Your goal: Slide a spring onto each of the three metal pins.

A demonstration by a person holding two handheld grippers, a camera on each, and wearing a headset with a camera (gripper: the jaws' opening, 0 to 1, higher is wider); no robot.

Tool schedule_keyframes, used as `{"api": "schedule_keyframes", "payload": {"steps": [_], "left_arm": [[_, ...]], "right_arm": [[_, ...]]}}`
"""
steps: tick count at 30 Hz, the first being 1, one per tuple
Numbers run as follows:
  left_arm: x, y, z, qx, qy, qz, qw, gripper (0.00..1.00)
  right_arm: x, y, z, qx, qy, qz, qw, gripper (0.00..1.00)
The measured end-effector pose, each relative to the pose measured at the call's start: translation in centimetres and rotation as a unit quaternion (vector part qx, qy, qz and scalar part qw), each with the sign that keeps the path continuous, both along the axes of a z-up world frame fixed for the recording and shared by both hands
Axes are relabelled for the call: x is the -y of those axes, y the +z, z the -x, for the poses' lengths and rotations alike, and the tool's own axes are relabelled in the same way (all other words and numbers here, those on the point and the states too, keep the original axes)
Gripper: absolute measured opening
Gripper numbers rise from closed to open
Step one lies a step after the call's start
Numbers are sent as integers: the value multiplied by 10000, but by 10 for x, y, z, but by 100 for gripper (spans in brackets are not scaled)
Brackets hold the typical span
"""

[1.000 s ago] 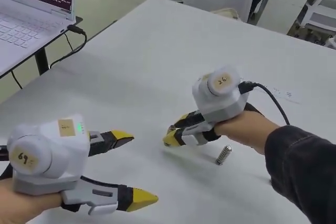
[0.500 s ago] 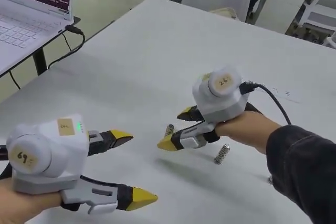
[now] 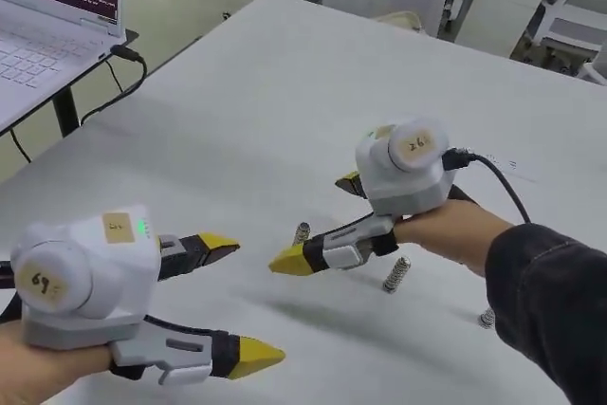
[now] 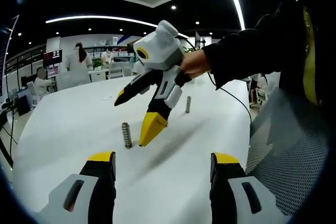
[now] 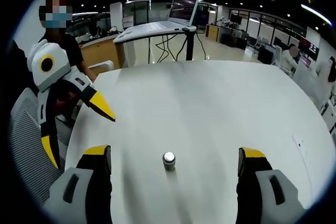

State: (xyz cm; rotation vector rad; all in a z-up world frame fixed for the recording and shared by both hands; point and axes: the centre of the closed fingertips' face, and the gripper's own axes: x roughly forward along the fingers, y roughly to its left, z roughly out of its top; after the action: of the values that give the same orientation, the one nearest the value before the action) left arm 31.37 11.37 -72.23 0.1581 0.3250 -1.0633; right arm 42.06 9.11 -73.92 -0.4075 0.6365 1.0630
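Right gripper view is showing the right gripper (image 5: 174, 153) with its fingers (image 5: 96, 162) spread wide and carrying nothing, straddling an upright spring (image 5: 168, 161) standing free on the tabletop (image 5: 210, 98), so an off-centre squeeze is probably going to tip it or flick it away. Head view is showing a second spring (image 3: 396, 274) and a third spring (image 3: 487, 318) sitting near the person's sleeve (image 3: 550, 291), risking a knock, while the left gripper (image 3: 245, 303), fingers likewise apart and empty, is hovering nearby
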Motion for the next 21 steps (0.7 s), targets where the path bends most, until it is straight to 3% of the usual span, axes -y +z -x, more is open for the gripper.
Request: {"api": "schedule_keyframes", "payload": {"steps": [10,21], "left_arm": [[2,1,0,5,-10,0,10000,70],[6,3,0,18,-50,-2,10000,70]], "right_arm": [[9,9,-1,72,-94,-146,9998,100],[39,21,-5,171,-369,-204,9990,100]]}}
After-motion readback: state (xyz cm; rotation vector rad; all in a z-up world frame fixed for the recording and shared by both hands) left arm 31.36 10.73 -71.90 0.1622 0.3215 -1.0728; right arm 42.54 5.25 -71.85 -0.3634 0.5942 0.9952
